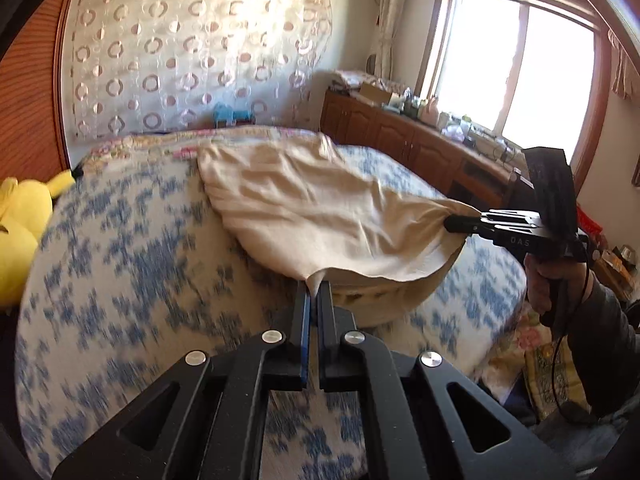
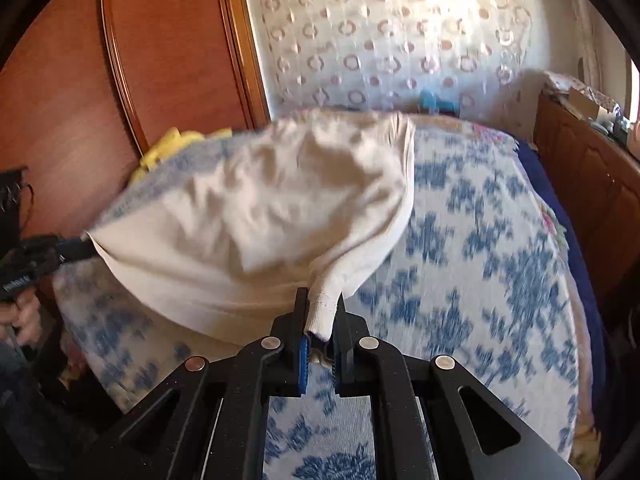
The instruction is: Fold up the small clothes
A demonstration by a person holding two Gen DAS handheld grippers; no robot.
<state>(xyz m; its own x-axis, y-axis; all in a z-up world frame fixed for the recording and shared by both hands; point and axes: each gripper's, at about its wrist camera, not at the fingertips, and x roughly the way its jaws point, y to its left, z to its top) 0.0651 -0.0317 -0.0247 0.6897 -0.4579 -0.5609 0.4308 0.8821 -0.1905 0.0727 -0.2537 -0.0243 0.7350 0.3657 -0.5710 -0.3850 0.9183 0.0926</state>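
The cream garment (image 1: 304, 208) hung stretched above the blue-patterned bedspread (image 1: 120, 264), ahead of both grippers. The left gripper (image 1: 315, 286) pinched one corner; the right gripper (image 2: 322, 300) pinched another.

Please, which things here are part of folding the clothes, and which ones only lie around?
For the job:
- cream cotton garment
- left gripper, shut on it
- right gripper, shut on it

Lying about:
- blue-and-white patterned bedspread
- yellow plush toy
- wooden cabinet
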